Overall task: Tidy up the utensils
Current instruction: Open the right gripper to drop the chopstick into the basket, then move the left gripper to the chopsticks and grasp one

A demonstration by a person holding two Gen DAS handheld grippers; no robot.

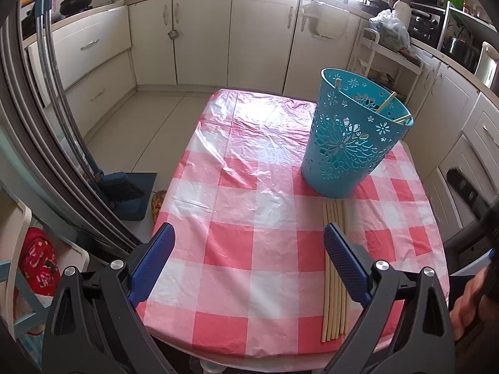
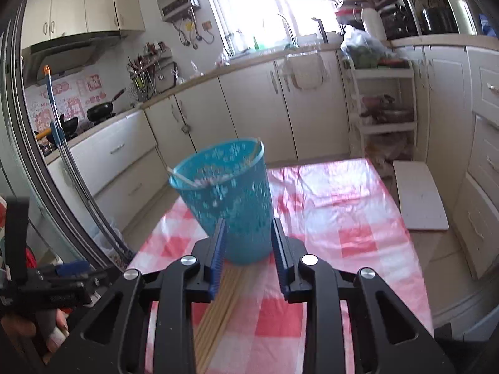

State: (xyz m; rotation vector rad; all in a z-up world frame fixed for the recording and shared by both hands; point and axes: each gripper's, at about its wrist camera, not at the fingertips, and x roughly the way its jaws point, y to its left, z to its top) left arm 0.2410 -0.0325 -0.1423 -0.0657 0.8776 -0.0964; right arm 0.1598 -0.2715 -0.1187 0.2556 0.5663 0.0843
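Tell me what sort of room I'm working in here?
A home kitchen, most likely: a wok on the stove, cream cabinets under a countertop, and a table with a pink checked cloth.

The right gripper (image 2: pixel 248 258) stands partly open over the pink-and-white checked plastic-covered tabletop (image 2: pixel 352 218), nothing between its blue ribbed fingers (image 2: pixel 218 261). Ahead stands a blurred perforated teal plastic basket (image 2: pixel 224 193). Pale wooden chopsticks (image 2: pixel 218 305) lie below.

Cream cabinets (image 1: pixel 202 37) line the kitchen walls, a bright window (image 2: pixel 265 3) glares above the counter, pale tiled floor (image 1: pixel 149 118) below.
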